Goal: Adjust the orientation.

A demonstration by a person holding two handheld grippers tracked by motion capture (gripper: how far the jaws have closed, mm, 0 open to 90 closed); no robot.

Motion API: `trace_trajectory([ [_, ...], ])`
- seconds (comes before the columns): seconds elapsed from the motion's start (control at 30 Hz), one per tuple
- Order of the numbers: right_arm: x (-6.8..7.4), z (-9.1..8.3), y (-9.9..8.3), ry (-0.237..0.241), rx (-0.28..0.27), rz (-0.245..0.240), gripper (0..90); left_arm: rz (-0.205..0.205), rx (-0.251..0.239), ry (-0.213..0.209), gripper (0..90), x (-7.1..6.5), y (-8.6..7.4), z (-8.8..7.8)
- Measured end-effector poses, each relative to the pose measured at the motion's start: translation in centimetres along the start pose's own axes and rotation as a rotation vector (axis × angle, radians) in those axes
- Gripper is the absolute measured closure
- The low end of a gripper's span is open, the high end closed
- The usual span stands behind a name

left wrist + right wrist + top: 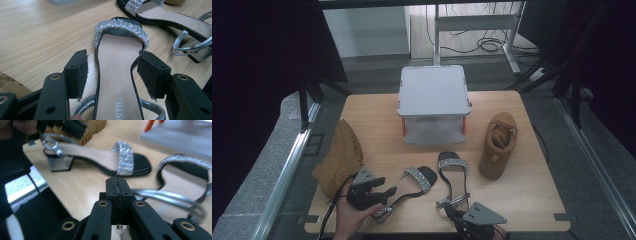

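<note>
Two black sandals with glittering toe straps lie at the table's front. My left gripper (381,193) (111,72) is open around the heel end of the left sandal (421,178) (117,82); its pads stand just off the sole's two edges. My right gripper (452,211) (117,182) is shut at the heel end of the right sandal (452,168) (185,175). That sandal's silver ankle strap (165,197) runs off right beside the closed tips, and I cannot tell whether it is pinched. The right gripper view is blurred.
A tan boot (339,155) lies on its side at the left, close behind my left hand. A tan ankle shoe (498,145) stands at the right. A grey two-level stand (433,90) occupies the back middle. The wooden table (522,195) ends just in front of both grippers.
</note>
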State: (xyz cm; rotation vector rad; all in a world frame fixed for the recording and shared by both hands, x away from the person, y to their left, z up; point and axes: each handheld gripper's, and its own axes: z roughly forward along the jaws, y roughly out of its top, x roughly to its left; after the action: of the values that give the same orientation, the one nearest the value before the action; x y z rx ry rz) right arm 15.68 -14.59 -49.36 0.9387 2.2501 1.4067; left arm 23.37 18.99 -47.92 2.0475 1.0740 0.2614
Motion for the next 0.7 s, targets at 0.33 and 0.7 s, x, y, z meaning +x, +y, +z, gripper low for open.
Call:
trace_trajectory([
  [0.33,0.3,0.7,-2.0,-0.023,0.073,-0.014,89.8,0.004,0.017,-0.002,41.2,-0.1,-0.1,0.3],
  [0.7,-0.2,0.7,-2.2,-0.034,0.083,-0.019,89.8,0.001,-0.001,0.011,41.3,0.1,-0.1,0.1],
])
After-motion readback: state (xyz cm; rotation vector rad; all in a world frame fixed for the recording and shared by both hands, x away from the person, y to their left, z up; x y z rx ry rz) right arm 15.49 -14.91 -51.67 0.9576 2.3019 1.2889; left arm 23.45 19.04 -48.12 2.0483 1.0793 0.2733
